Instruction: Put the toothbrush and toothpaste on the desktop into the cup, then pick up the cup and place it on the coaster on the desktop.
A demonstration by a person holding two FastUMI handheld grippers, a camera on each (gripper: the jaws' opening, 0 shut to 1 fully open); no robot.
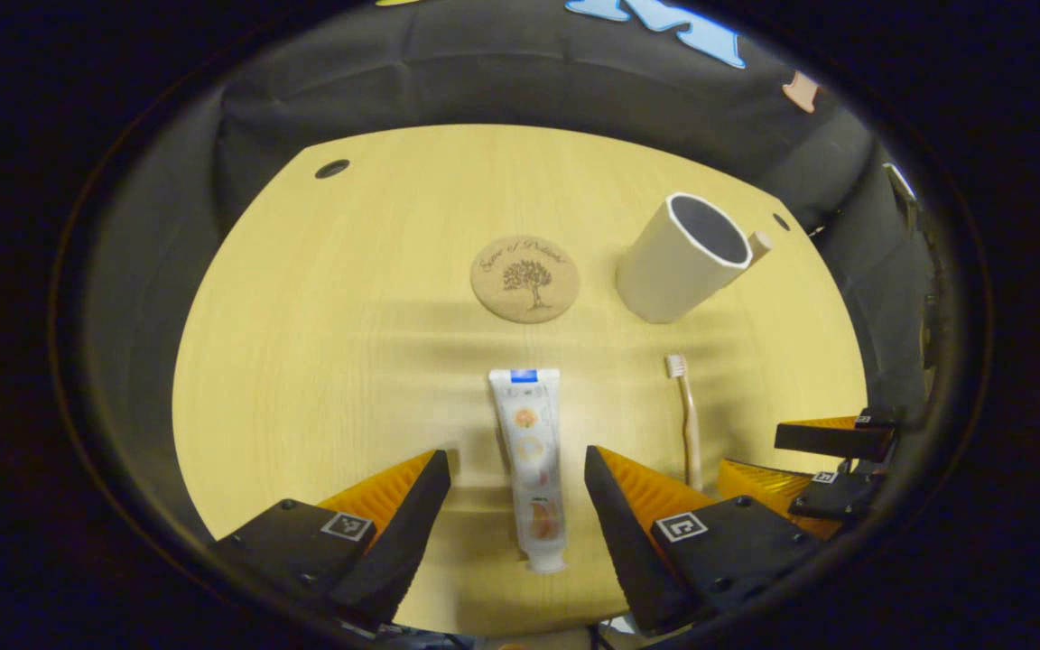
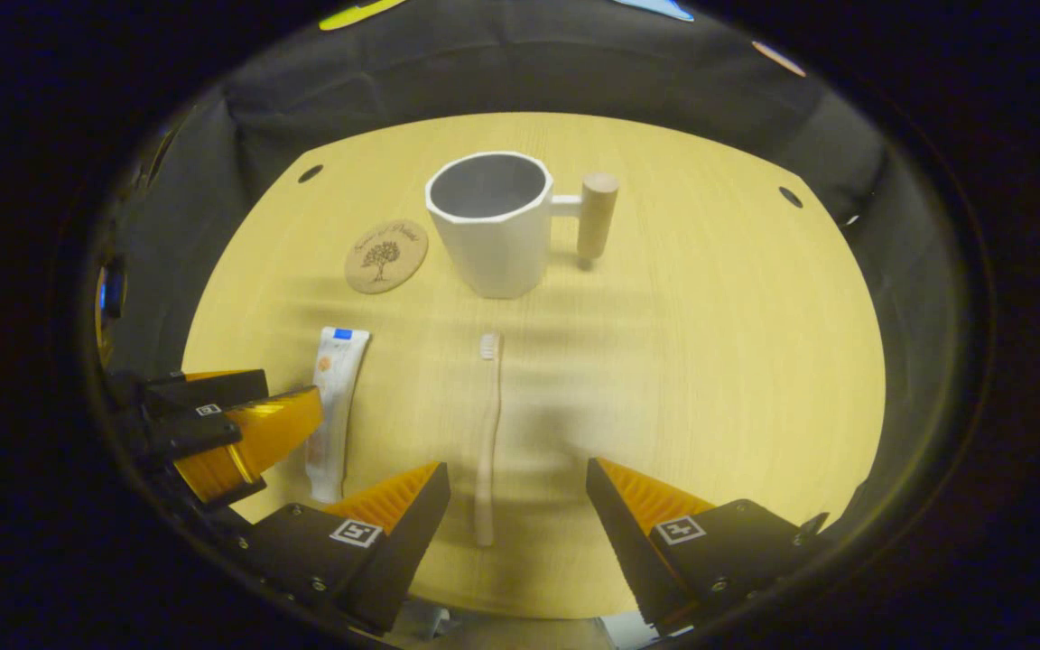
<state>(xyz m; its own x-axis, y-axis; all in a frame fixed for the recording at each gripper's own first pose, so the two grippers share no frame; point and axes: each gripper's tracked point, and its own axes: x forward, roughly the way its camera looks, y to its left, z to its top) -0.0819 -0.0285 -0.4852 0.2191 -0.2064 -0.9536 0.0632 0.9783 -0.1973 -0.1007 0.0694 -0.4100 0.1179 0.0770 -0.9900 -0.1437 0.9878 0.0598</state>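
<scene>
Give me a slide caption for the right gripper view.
Open right gripper straddles the toothbrush lying before the empty cup, toothpaste alongside.

A light wooden desk [image 1: 321, 361] with fine straight grain stands in a dim booth. Black cloth [image 1: 502, 86] hangs in folds behind its far edge and along both sides. Small dark round holes [image 1: 332, 169] sit near its far corners. Soft shadow bands cross its middle.
</scene>
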